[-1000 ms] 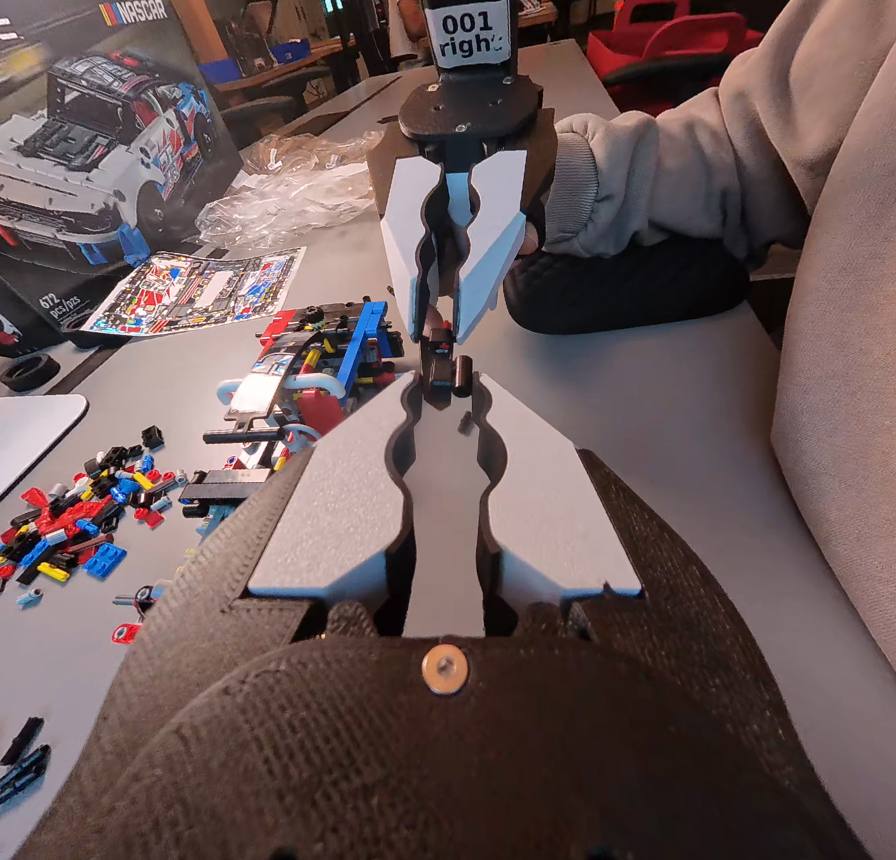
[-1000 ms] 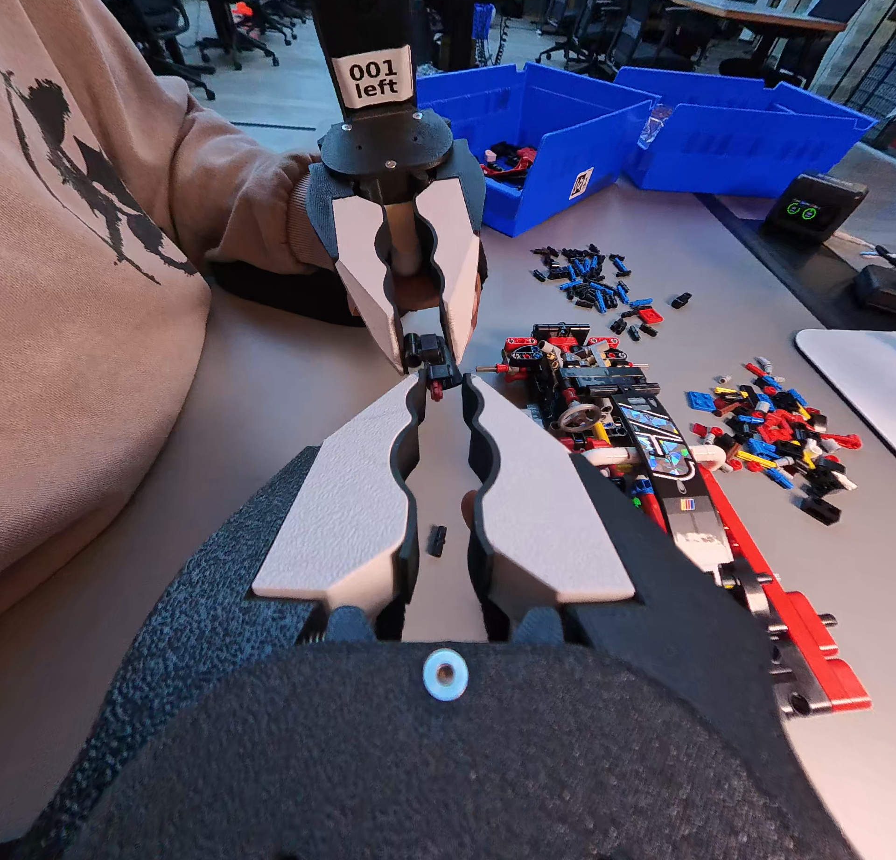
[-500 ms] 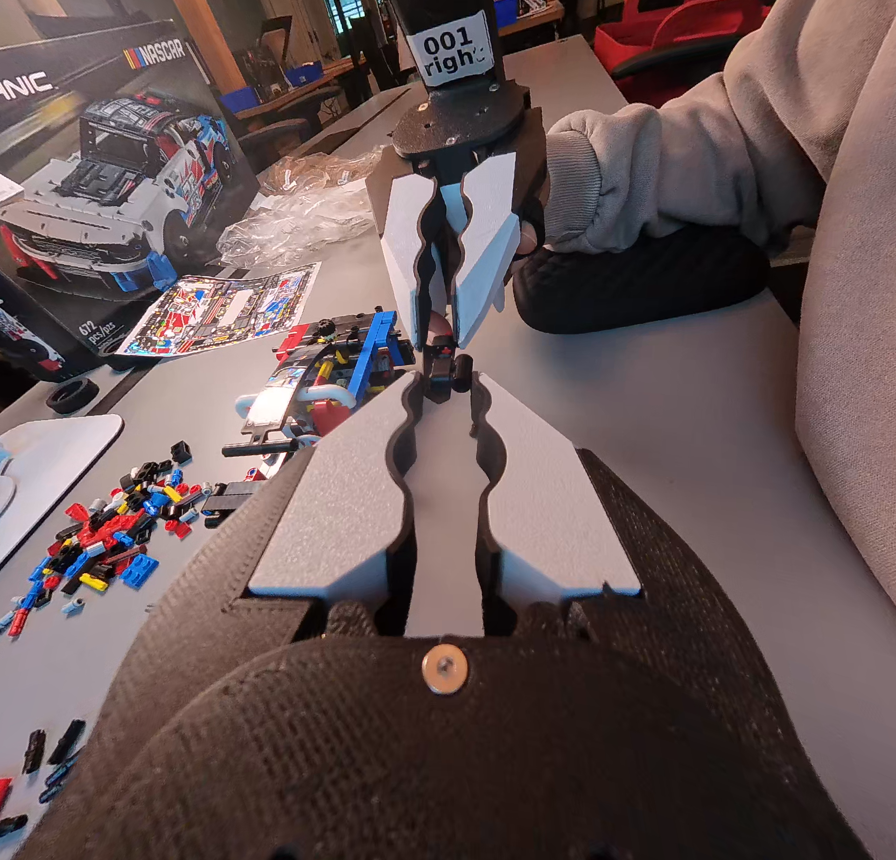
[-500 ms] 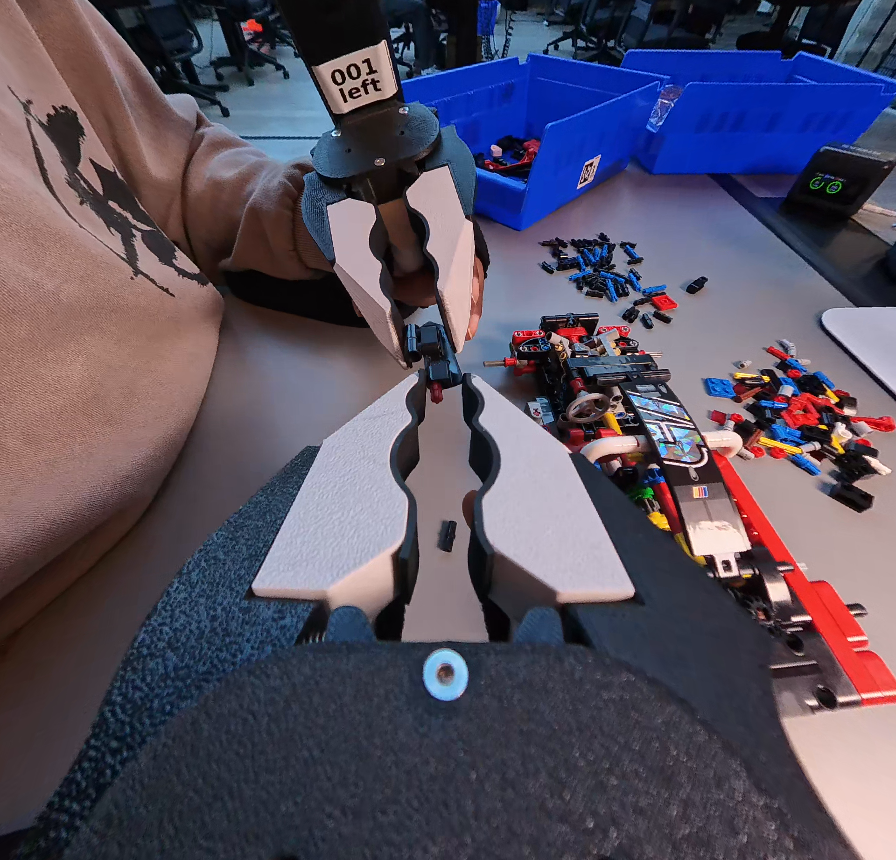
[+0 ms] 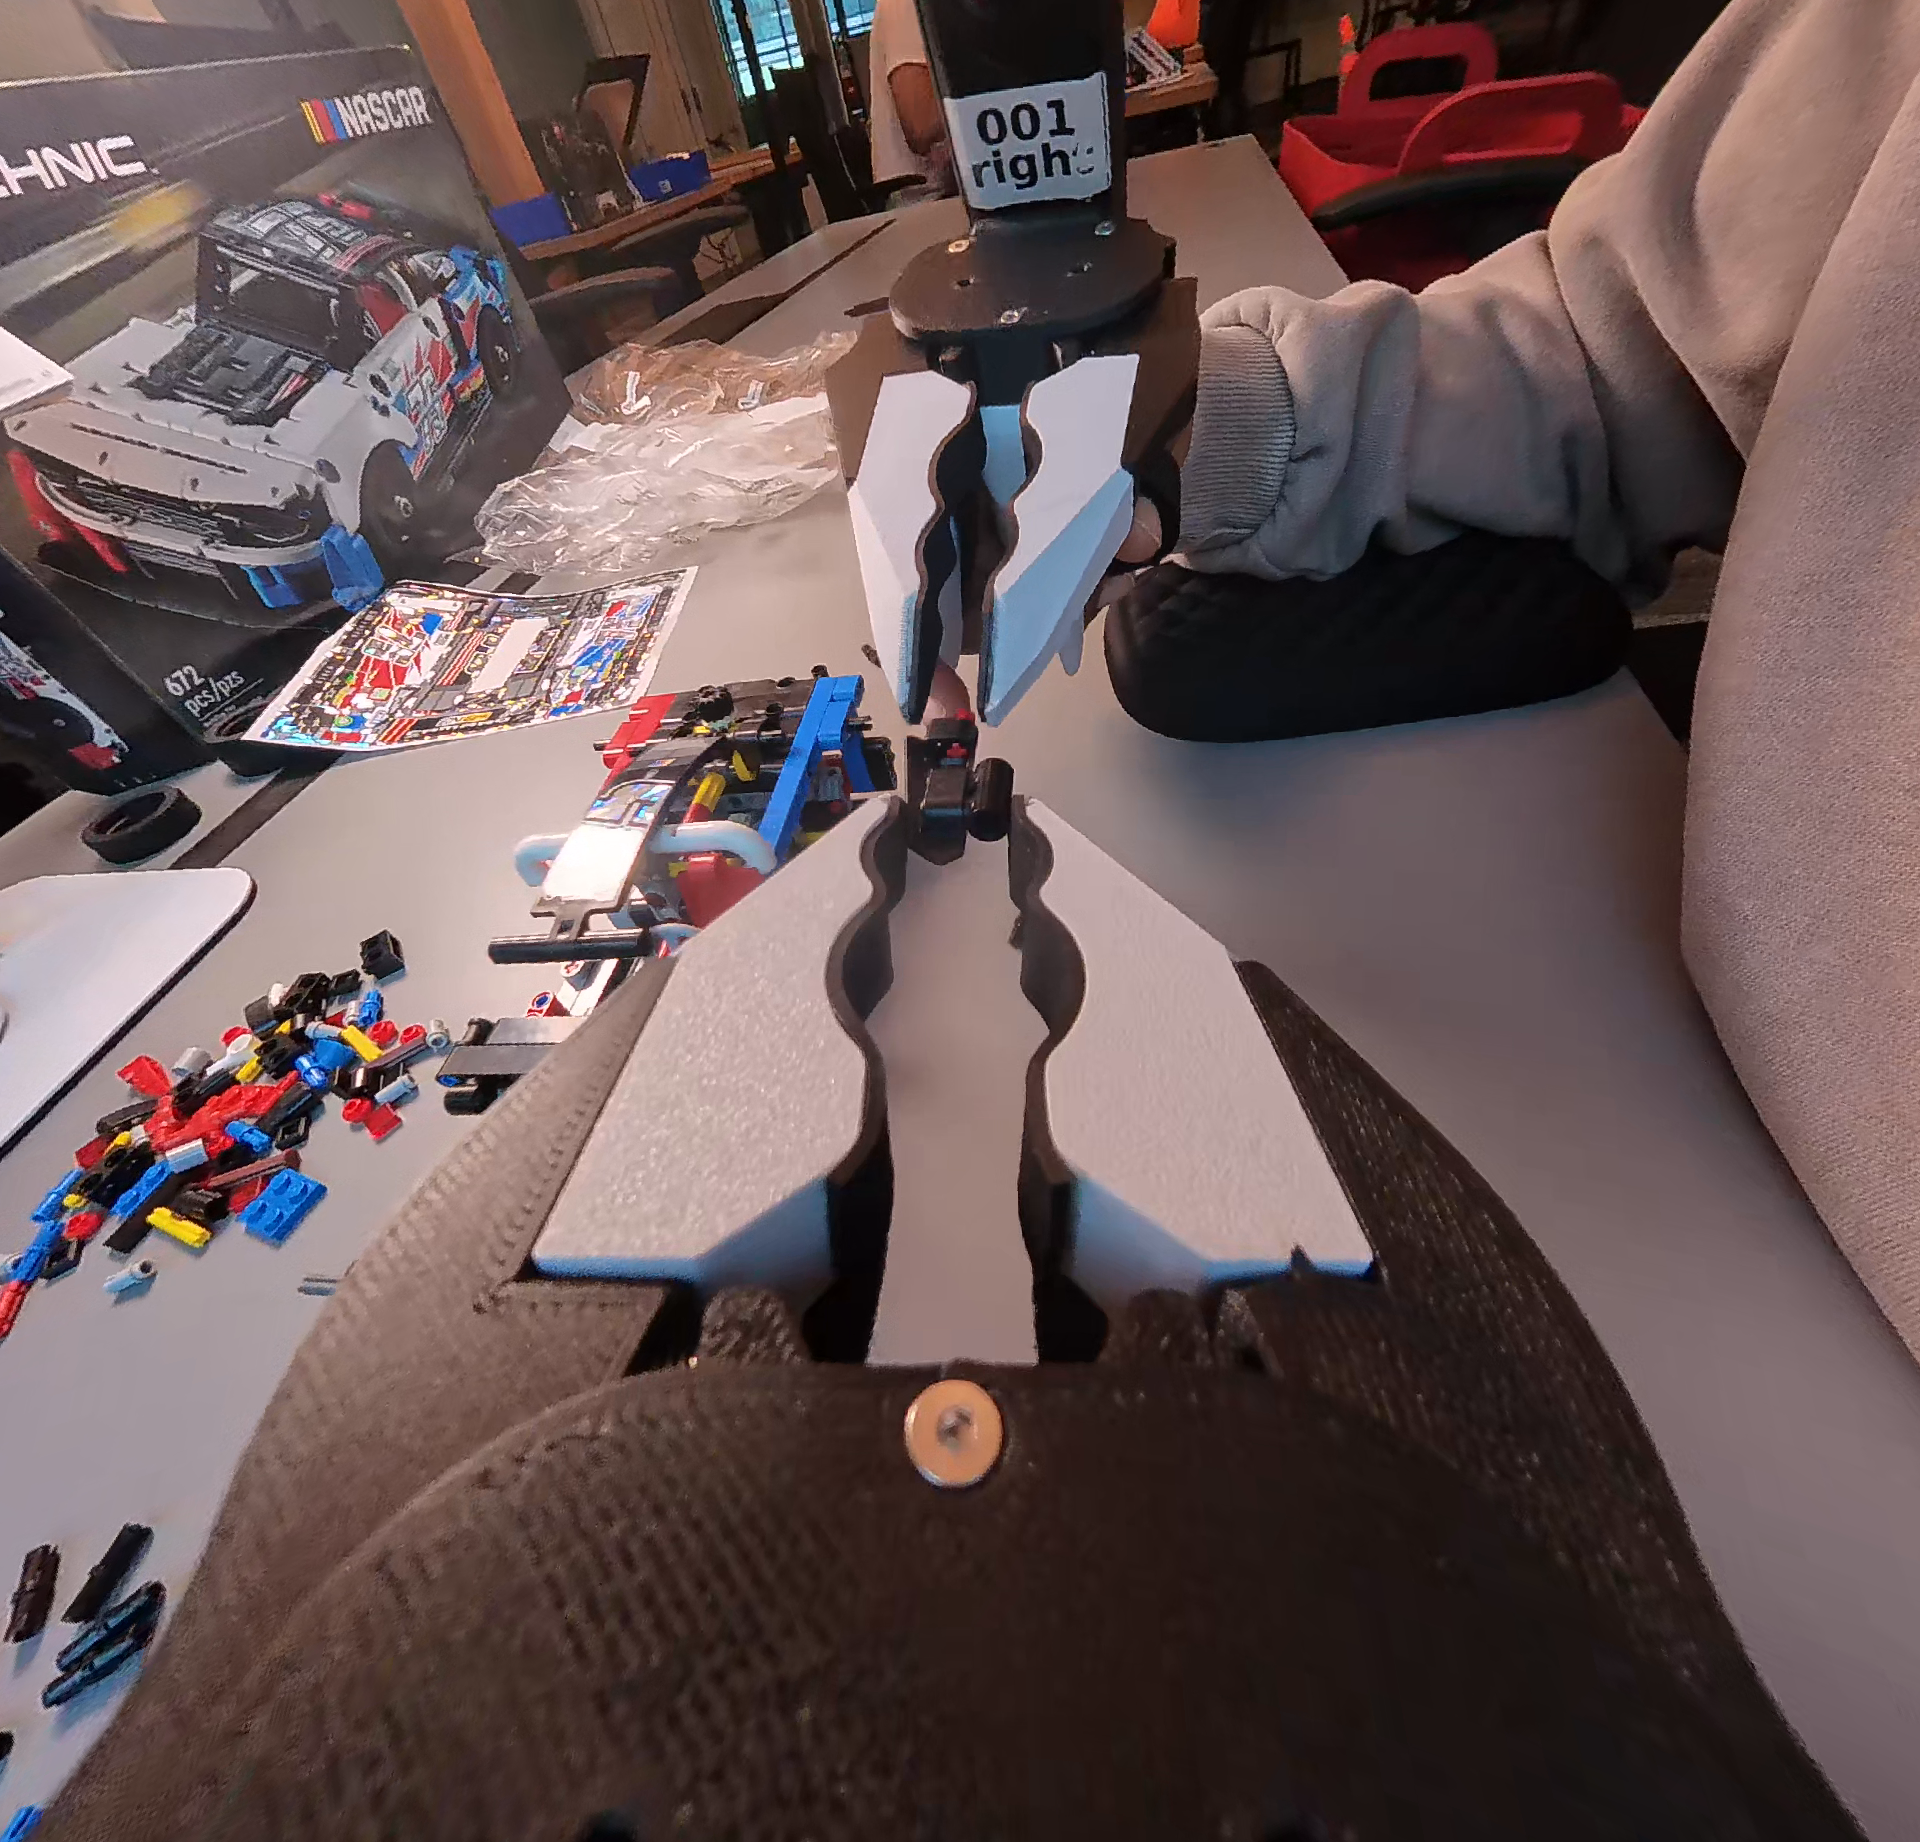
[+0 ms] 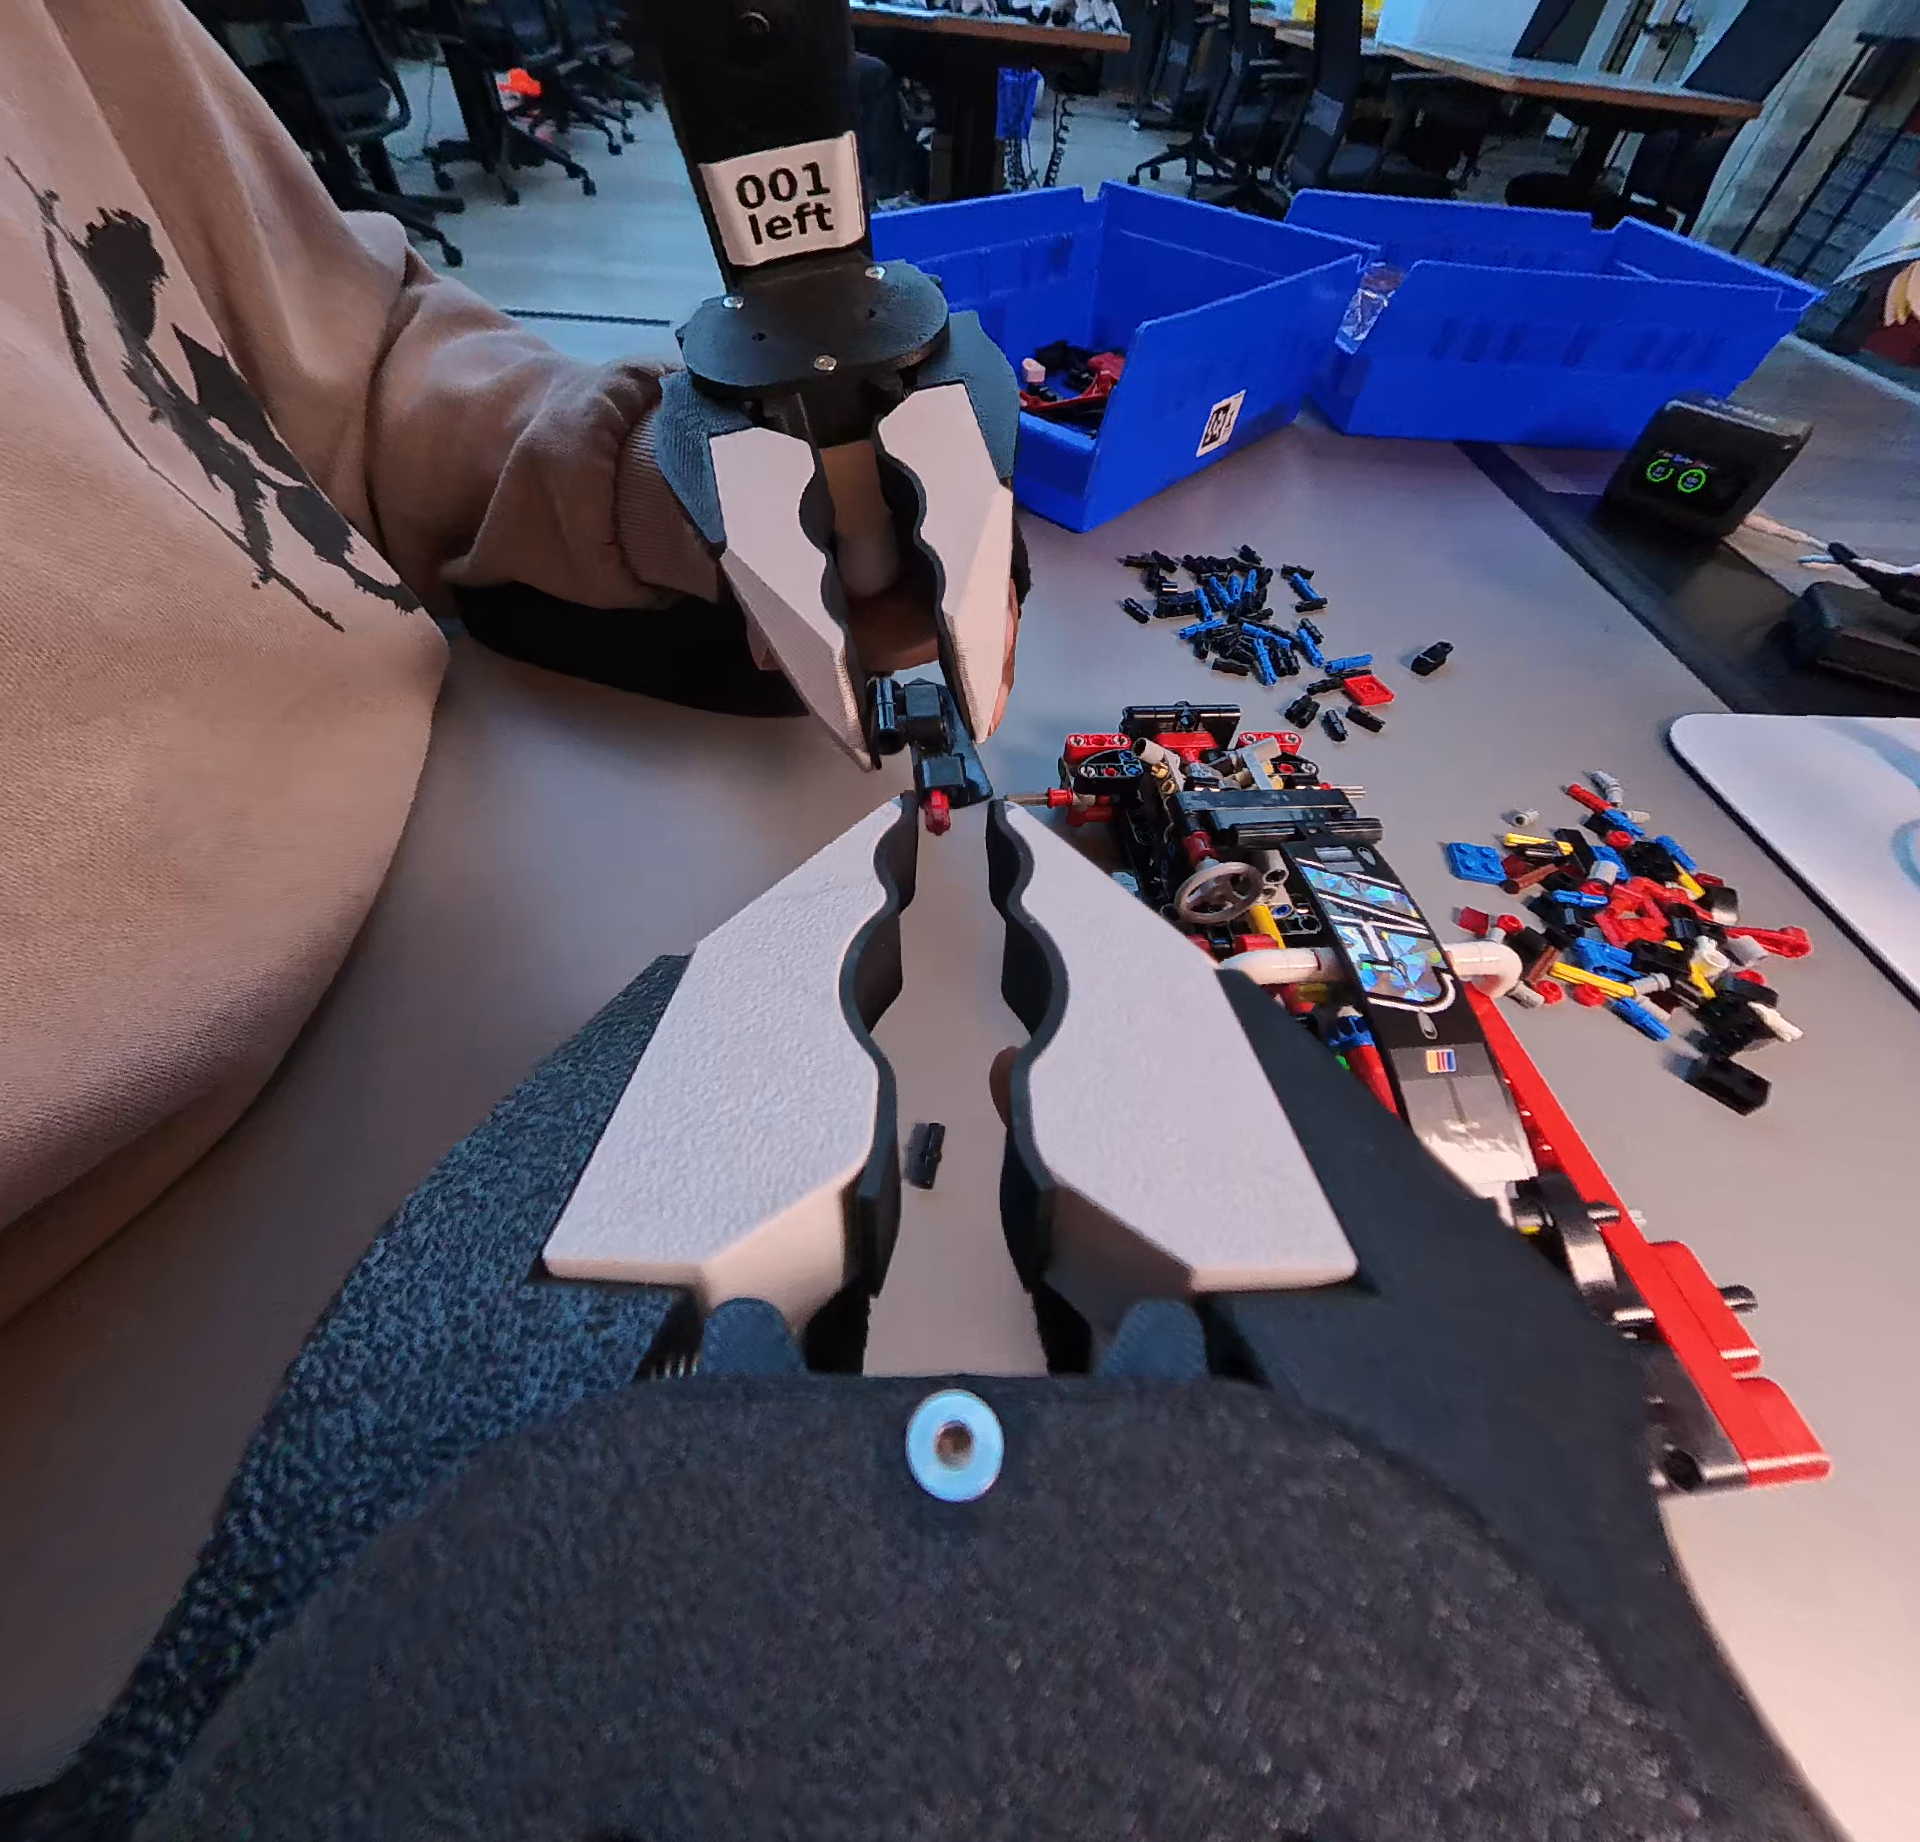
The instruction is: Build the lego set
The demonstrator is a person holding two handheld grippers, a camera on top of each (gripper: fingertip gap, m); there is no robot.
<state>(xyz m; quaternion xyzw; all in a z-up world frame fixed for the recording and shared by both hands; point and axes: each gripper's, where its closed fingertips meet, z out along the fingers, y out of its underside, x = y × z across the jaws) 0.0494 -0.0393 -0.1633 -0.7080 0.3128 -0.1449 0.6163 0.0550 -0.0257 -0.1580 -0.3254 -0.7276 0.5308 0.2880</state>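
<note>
Pinching small black piece [image 5: 951, 790] in left claw [image 5: 954, 824], right claw [image 5: 943, 717] tips just beside it

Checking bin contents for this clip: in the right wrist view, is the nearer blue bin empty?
No. The nearer blue bin has red and black pieces lying inside it.

Indoor light, kinda dim w/ soft shadows. Fisheye warps edges bad, bg rooms dark, close stuff sharp, slight blur up front.
</note>
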